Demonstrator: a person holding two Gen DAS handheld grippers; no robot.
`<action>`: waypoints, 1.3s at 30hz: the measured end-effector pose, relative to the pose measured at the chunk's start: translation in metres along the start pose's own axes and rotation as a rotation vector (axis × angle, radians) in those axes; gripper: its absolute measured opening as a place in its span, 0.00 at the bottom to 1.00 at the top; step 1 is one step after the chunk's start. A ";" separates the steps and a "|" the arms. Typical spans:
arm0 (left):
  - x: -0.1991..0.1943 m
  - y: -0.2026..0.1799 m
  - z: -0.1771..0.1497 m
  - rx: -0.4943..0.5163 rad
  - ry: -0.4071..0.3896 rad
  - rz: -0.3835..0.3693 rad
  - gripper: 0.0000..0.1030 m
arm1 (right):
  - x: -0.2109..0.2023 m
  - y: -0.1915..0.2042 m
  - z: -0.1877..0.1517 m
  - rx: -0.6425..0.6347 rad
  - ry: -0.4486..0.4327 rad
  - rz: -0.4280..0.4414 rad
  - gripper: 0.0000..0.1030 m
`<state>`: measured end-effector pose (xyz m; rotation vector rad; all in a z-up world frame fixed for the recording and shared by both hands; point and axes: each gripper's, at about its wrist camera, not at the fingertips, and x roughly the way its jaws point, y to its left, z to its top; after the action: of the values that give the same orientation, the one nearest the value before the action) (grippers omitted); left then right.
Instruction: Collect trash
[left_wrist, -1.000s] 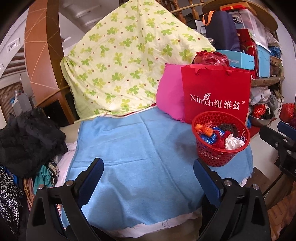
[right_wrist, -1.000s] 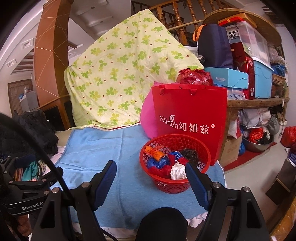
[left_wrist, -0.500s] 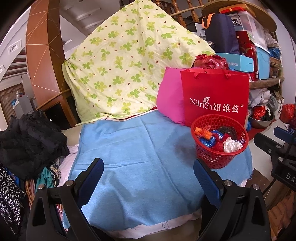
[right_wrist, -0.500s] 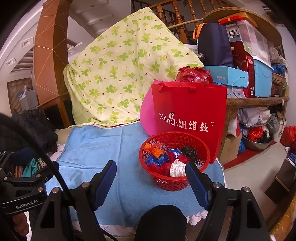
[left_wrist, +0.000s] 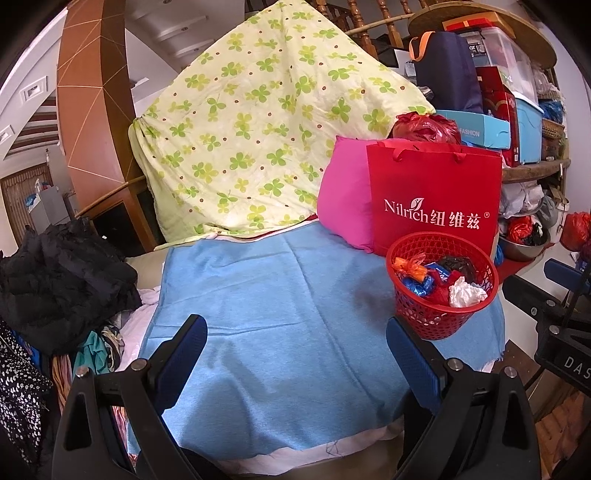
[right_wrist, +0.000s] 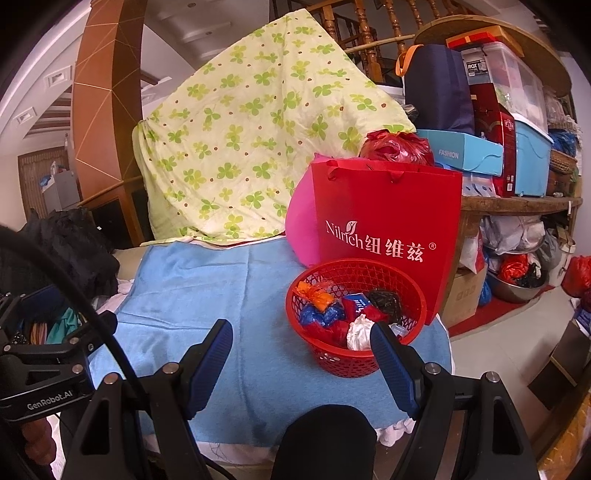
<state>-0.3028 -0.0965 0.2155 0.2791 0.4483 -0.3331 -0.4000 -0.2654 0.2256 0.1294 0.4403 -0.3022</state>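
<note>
Both grippers, left (left_wrist: 295, 354) and right (right_wrist: 303, 354), gape wide and empty over a bare blue cloth (left_wrist: 277, 302), while the red basket (right_wrist: 356, 360) of trash sits ahead-right, nearest the right gripper.

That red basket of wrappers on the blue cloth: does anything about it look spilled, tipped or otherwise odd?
Nothing stands out. The red basket stands upright on the blue cloth, in front of the red paper bag. The crumpled wrappers all lie inside it; none shows on the cloth around it. Both tools hang open and empty.
</note>
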 end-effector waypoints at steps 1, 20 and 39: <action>0.000 0.000 0.000 -0.001 0.000 -0.001 0.95 | 0.000 0.001 0.000 -0.001 -0.001 -0.001 0.78; -0.005 0.008 -0.001 -0.027 -0.014 0.008 0.95 | 0.001 0.013 0.007 -0.012 0.012 -0.007 0.78; -0.009 0.028 -0.007 -0.079 -0.039 0.021 0.95 | -0.004 0.039 0.014 -0.063 0.000 -0.010 0.78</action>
<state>-0.3025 -0.0661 0.2186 0.1996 0.4186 -0.2994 -0.3852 -0.2300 0.2418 0.0652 0.4500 -0.2979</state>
